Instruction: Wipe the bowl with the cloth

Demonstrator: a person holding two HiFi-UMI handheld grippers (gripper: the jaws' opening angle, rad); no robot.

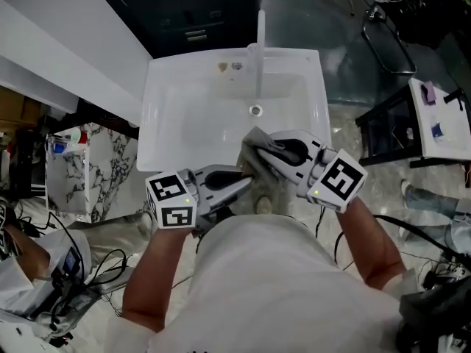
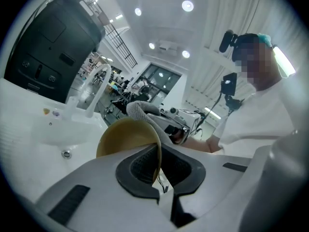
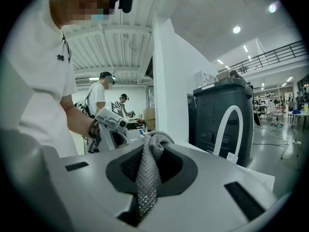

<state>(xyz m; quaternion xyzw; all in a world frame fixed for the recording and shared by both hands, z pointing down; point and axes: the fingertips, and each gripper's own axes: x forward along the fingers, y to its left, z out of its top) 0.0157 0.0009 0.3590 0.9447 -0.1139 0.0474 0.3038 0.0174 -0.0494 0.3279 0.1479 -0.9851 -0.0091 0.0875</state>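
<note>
My left gripper (image 2: pixel 158 166) is shut on the rim of a tan bowl (image 2: pixel 125 137), which it holds tilted on edge over the front of the sink. The grey knitted cloth (image 3: pixel 147 173) is held in my right gripper (image 3: pixel 149 163), which is shut on it. The cloth (image 2: pixel 140 109) drapes over the bowl's upper rim. In the head view the left gripper (image 1: pixel 246 182) and right gripper (image 1: pixel 257 153) meet in front of my chest with the cloth (image 1: pixel 255 142) bunched between them. The bowl is mostly hidden there.
A white sink (image 1: pixel 176 116) with a tall faucet (image 1: pixel 260 50) and a drain (image 1: pixel 255 110) lies just beyond the grippers. A marble shelf (image 1: pixel 96 168) stands to the left, with cables on the floor. Other people stand far off in the right gripper view.
</note>
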